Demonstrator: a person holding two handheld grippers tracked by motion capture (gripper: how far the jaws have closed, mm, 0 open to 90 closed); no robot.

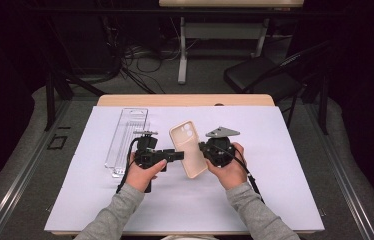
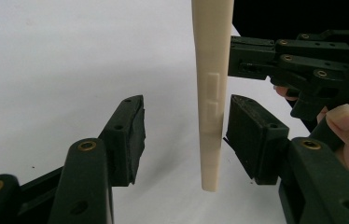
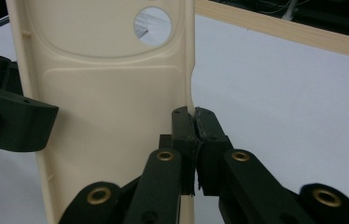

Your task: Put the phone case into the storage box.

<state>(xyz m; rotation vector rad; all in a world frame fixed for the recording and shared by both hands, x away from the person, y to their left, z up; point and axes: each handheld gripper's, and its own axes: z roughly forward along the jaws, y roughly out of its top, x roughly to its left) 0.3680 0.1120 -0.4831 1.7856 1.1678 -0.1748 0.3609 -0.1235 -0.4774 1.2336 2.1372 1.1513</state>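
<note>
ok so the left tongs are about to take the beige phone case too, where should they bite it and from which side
Probably the long side edge opposite the right tongs, which already pinch one edge. The phone case is a thin shell, seen edge-on between the open left tongs, so come in from the left, one pad on each face, clamping the flat wall below the camera cutout rather than the curved corners.

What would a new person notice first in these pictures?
First, the cream phone case, held up above the middle of the white mat between two hands. The right claw is shut on one long edge of the case; the left claw straddles the opposite edge, one pad close to the case, the other clearly apart from it. A clear plastic tray lies on the mat to the left.
</note>
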